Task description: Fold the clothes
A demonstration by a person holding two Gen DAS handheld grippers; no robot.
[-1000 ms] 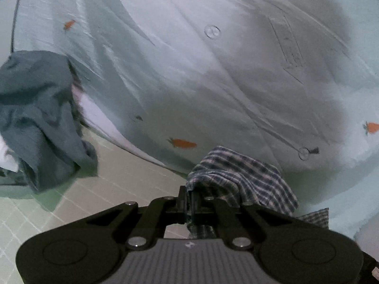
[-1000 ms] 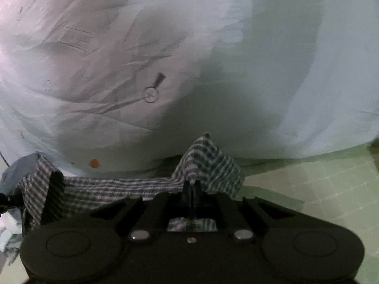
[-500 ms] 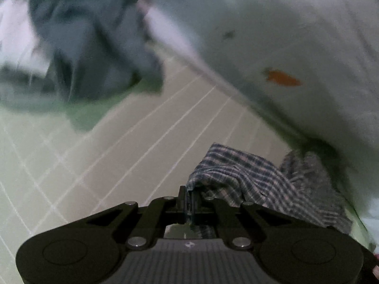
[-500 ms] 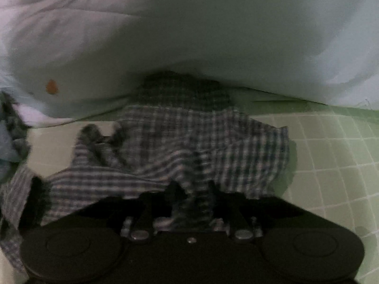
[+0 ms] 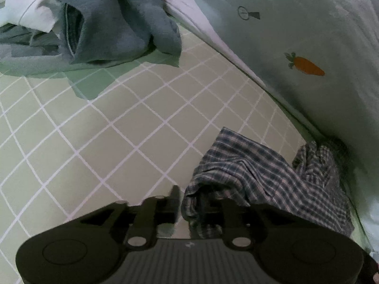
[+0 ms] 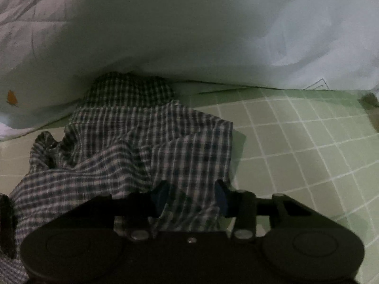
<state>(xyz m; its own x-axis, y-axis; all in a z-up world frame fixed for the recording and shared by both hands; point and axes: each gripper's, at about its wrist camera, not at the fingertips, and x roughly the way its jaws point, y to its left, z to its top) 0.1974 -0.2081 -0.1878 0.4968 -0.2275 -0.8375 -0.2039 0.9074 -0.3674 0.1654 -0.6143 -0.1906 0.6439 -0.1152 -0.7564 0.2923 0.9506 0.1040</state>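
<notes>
While no readable writing shows, only a carrot print (image 5: 305,65) and a circle mark (image 5: 243,13) on the pale quilt (image 5: 319,35). Since half a second ago, both grippers opened: left gripper (image 5: 201,201) now spread wide, plaid garment (image 5: 255,172) bunched between its fingers but no longer pinched; right gripper (image 6: 190,195) likewise parted, fabric lying slack between its blue pads (image 6: 160,195). Plaid garment down on the green checked sheet (image 5: 118,130), far edge tucked against the quilt. Grey-blue garment pile (image 5: 106,23) well left of the plaid garment, beside a white cloth (image 5: 30,7), larger in the left view than before. Quilt bulging over the far end of the plaid garment, blocking that side.
</notes>
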